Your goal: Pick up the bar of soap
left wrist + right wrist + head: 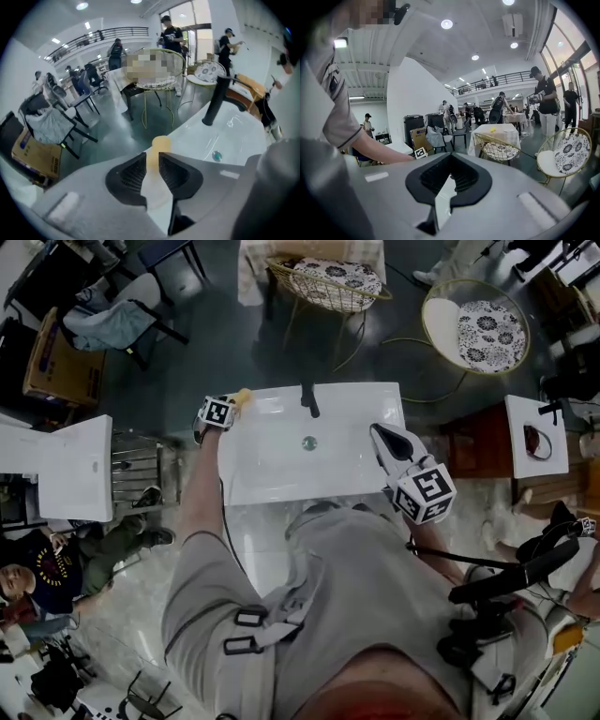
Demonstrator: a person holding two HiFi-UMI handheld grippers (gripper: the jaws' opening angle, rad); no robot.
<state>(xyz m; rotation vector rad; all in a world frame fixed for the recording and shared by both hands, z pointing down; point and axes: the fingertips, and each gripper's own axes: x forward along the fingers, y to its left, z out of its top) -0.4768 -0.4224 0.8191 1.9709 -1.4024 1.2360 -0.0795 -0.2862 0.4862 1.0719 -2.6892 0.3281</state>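
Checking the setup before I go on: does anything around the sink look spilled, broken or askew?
Nothing stands out. The sink and faucet look whole, and the soap is gripped in the left hand-held gripper.

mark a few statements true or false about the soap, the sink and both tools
1. The left tool has the soap between its jaws. True.
2. The soap lies by the drain. False: it is at the back left corner of the sink, in the left tool.
3. The faucet is black. True.
4. The right tool grips the faucet. False: its jaws are together on nothing, and it sits at the sink's right edge, apart from the faucet.
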